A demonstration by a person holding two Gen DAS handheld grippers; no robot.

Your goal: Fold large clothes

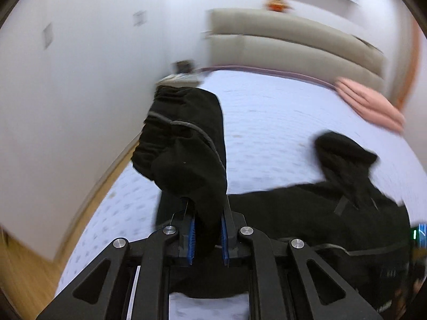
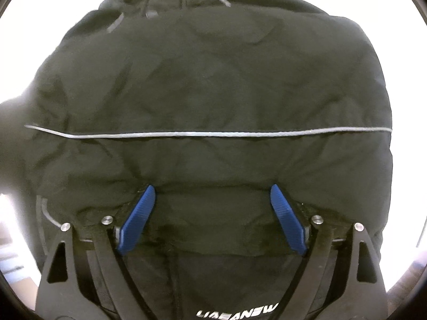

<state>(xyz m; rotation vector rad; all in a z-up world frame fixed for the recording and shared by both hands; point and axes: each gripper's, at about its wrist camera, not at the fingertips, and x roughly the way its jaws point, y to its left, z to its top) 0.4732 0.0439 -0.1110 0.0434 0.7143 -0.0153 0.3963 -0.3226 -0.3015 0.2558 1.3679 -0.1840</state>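
Note:
A large black jacket lies spread on a pale bed. In the left wrist view my left gripper is shut on one black sleeve, which hangs lifted above the bed with its elastic cuff at the far end. The hood is bunched on the right. In the right wrist view the jacket fills the frame, crossed by a grey reflective stripe. My right gripper points down at it with blue pads spread wide, tips resting against the fabric, nothing pinched between them.
A folded pink cloth lies at the bed's far right. A beige headboard stands against the white wall. Wooden floor shows on the left beside the bed, with a small dark item near the bed's far corner.

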